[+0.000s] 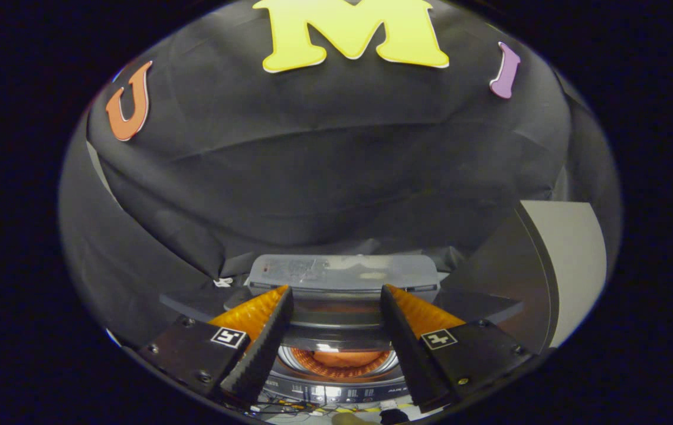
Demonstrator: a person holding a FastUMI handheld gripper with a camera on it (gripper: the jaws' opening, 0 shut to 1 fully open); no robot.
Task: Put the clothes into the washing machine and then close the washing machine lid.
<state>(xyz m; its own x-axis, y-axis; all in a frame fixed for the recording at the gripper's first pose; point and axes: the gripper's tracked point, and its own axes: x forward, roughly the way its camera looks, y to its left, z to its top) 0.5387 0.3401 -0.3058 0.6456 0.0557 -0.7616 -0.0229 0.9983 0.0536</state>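
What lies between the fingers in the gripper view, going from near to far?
Control panel → open drum with orange clothes inside → raised lid → black cloth wall. The gripper is open, holding nothing.

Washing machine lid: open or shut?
Open. The lid stands raised beyond the empty, spread tongs, and the drum below shows orange clothes.
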